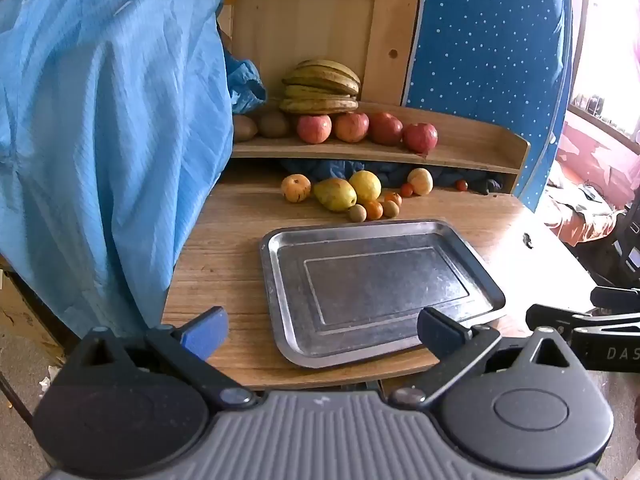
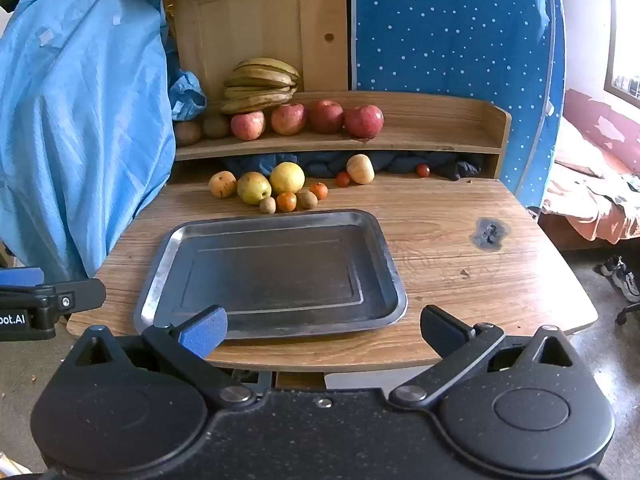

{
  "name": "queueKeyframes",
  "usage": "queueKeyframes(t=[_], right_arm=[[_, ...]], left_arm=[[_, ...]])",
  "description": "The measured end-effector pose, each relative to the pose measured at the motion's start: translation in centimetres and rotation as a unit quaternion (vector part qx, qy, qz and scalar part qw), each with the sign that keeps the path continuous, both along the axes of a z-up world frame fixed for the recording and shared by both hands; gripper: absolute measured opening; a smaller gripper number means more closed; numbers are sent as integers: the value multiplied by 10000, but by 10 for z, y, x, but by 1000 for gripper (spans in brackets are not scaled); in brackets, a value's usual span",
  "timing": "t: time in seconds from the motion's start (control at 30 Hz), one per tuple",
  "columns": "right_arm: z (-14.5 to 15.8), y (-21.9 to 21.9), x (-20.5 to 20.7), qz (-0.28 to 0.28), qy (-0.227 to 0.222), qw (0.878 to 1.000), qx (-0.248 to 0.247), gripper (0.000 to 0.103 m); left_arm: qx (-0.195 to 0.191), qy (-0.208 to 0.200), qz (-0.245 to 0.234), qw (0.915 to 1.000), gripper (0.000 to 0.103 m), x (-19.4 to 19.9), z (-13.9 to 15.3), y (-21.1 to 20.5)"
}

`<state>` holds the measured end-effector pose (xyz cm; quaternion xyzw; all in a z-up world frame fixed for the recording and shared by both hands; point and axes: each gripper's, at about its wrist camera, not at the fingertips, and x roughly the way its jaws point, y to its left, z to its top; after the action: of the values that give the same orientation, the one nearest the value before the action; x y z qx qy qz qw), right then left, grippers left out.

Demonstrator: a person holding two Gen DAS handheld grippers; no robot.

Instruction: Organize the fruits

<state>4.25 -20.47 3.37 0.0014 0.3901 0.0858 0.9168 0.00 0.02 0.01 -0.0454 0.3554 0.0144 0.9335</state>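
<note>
Your left gripper (image 1: 322, 330) hovers over the near edge of the wooden table (image 1: 224, 264), its jaws spread wide and gripping nothing, one blue pad and one black. Your right gripper (image 2: 324, 330) hangs beside it with fingers just as far apart, also empty, touching nothing. Between them and the fruit lies a rectangular metal tray (image 2: 390, 276), dull grey, scuffed, with rounded corners, a raised rim and bare inside. Just beyond its far rim sits a loose cluster on the tabletop: a yellow-green pear (image 2: 253, 187), a lemon (image 2: 287, 177), small oranges (image 2: 286, 201) and brown kiwis (image 2: 267, 205). On the wooden shelf (image 2: 440, 140) above, four red apples (image 2: 326, 117) stand in a row, with a bunch of browning bananas (image 2: 260, 84) behind them. A crinkled blue cloth (image 1: 100, 140) drapes over the left side.
</note>
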Motion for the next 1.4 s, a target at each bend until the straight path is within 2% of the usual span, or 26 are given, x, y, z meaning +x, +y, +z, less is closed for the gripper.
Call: queueKeyframes(t=[0.73,1.0,1.4], right_arm=[[-2,0,0,-14,16,10000,-22,102],[-4,-1,-5,-45,37,10000,-35,102],[-6,-2,-2,-70,119,9999,12,102]], left_arm=[[-10,-8,-21,10000,103,-1,1,0],[7,30,-84,10000,103,-5,-13,0],[52,115,-88,9999,103,1,-9,-2]])
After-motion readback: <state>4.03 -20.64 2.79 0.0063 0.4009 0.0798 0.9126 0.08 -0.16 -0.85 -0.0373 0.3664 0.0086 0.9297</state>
